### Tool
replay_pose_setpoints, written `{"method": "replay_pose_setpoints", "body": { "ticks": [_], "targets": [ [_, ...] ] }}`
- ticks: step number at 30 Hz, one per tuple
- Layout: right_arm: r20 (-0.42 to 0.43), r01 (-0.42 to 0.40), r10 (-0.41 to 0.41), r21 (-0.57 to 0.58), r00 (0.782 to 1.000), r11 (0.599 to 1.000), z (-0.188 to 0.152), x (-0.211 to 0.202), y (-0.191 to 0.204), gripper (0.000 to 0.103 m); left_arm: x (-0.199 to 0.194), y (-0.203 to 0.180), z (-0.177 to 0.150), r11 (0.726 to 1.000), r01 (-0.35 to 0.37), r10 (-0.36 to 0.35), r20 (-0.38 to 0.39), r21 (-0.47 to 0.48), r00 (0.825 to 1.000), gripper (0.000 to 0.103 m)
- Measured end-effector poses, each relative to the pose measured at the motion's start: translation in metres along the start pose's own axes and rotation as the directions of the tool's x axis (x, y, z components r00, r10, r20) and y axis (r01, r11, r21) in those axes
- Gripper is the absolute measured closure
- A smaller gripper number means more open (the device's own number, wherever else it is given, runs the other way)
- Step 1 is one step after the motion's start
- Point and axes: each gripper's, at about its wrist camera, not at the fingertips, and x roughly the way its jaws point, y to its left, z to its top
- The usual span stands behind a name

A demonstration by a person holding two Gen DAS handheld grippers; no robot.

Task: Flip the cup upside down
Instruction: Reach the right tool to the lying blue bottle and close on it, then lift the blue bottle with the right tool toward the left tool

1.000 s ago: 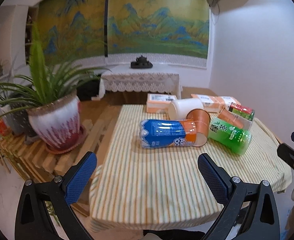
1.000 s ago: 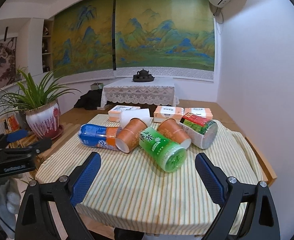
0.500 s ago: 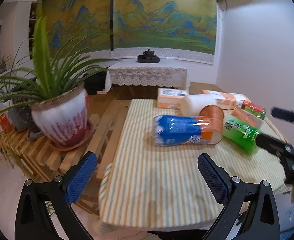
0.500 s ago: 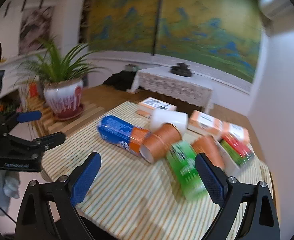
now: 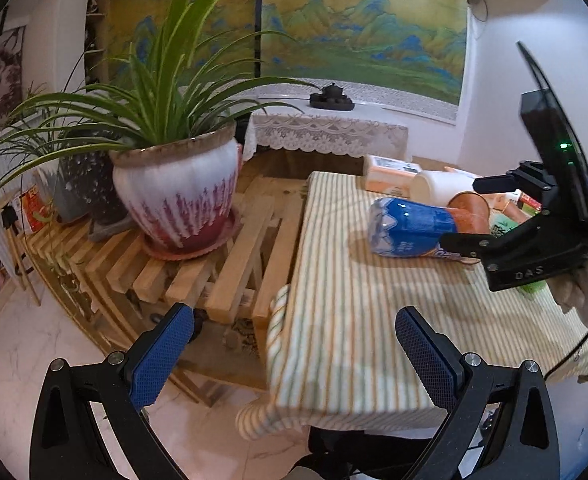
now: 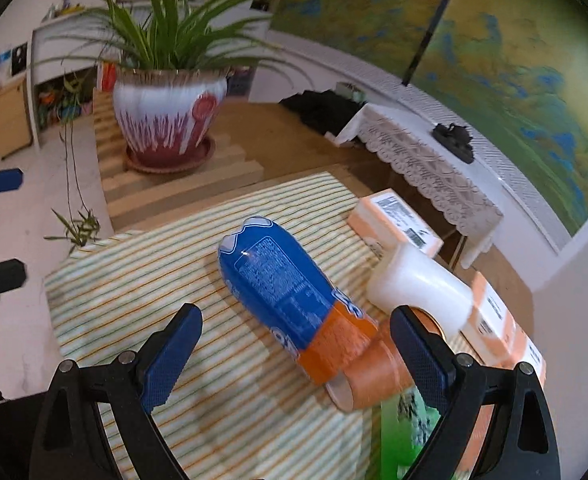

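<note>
Several cups lie on their sides on the striped tablecloth (image 6: 142, 280). A blue and orange cup (image 6: 282, 288) lies nearest, its orange mouth end against a brown paper cup (image 6: 373, 376). A white cup (image 6: 417, 288) lies behind them and a green cup (image 6: 405, 428) to the lower right. My right gripper (image 6: 297, 354) is open just over the blue cup, the orange end showing between its fingers, with no contact visible. The left wrist view shows the blue cup (image 5: 409, 228) and the right gripper (image 5: 459, 214) beside it. My left gripper (image 5: 294, 356) hangs open at the table's near left corner, holding nothing.
A large potted plant (image 5: 178, 196) stands on a slatted wooden bench (image 5: 230, 264) left of the table. Orange boxes (image 6: 397, 216) lie along the table's far edge. A lace-covered side table (image 5: 329, 136) with a dark tea set stands by the painted wall.
My right gripper has swung left and down, close over the blue and orange cup. My left gripper has shifted left toward the plant and the table corner. The cups have not moved.
</note>
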Motion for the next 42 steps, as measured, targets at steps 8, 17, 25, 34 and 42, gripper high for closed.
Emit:
{"method": "replay_pose_setpoints", "body": {
  "ticks": [8,17,25,34,42],
  "targets": [
    [-0.083,-0.025,0.011,-0.170,0.996,0.985,0.020,0.036,0.007,0.010,0.002,0.011,-0.002,1.000,0.002,-0.002,0.000,-0.027,1.000,0.001],
    [-0.179,-0.014,-0.069,-0.430,0.981,0.903,0.027,0.071,0.036,0.018,0.000,0.030,-0.001,0.998,-0.022,0.023,0.004,-0.063,1.000,0.001],
    [-0.158,-0.002,-0.077,-0.451,0.984,0.893,0.034,0.074,0.051,0.038,-0.005,0.037,-0.004,0.997,-0.034,0.035,0.009,-0.072,0.999,0.001],
    [-0.124,-0.075,0.022,-0.437,0.992,0.896,0.038,0.021,0.074,0.039,-0.019,0.042,-0.007,0.995,-0.045,0.047,0.022,-0.088,0.999,0.001],
    [-0.222,-0.157,0.073,-0.392,0.972,0.906,0.004,-0.004,0.072,0.039,-0.022,0.024,-0.013,0.998,-0.008,0.010,0.019,-0.063,1.000,0.001]
  ]
}}
